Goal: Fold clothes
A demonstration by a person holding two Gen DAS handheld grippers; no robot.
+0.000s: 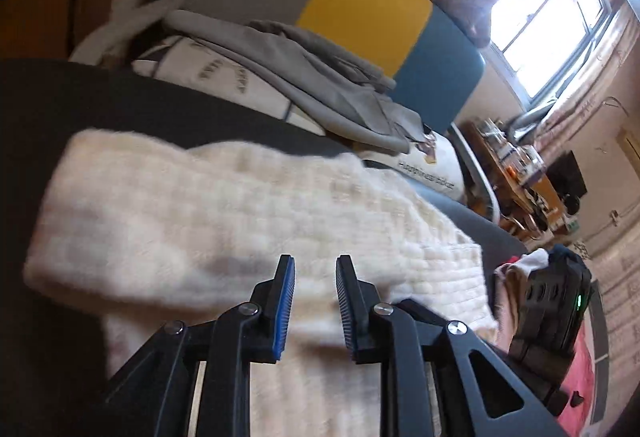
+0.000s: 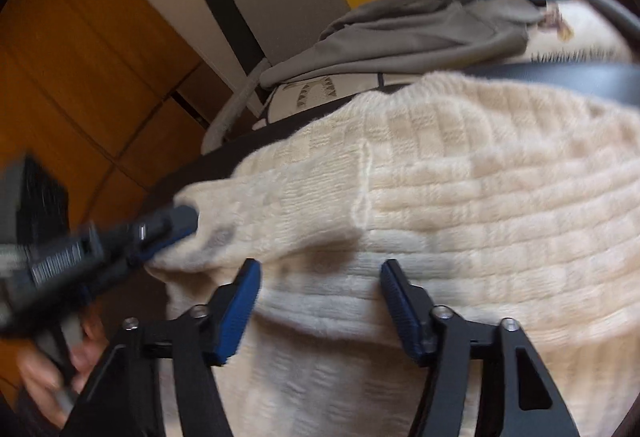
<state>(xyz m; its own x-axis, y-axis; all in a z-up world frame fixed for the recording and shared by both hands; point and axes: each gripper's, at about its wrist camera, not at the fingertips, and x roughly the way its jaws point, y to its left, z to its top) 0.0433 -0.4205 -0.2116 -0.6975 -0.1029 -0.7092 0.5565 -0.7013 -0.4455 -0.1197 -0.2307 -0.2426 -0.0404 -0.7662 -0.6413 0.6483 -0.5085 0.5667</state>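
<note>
A cream knitted sweater point(image 1: 240, 205) lies spread on a dark bed cover point(image 1: 120, 97). My left gripper point(image 1: 315, 263) hovers over the sweater with its blue-padded jaws a little apart and nothing pinched between them. In the right wrist view the left gripper point(image 2: 180, 221) sits at the end of a folded-in sleeve at the sweater's point(image 2: 480, 197) left edge. My right gripper point(image 2: 320, 265) is open, its pads standing either side of a raised fold of the sweater without visibly squeezing it.
A grey garment point(image 1: 320, 77) lies on a printed white pillow point(image 1: 224, 77) against a grey, yellow and blue headboard point(image 1: 360, 5). A cluttered desk point(image 1: 520, 165) stands under the window. A wooden wardrobe point(image 2: 80, 57) is on the left. A hand point(image 2: 40, 369) holds the left gripper.
</note>
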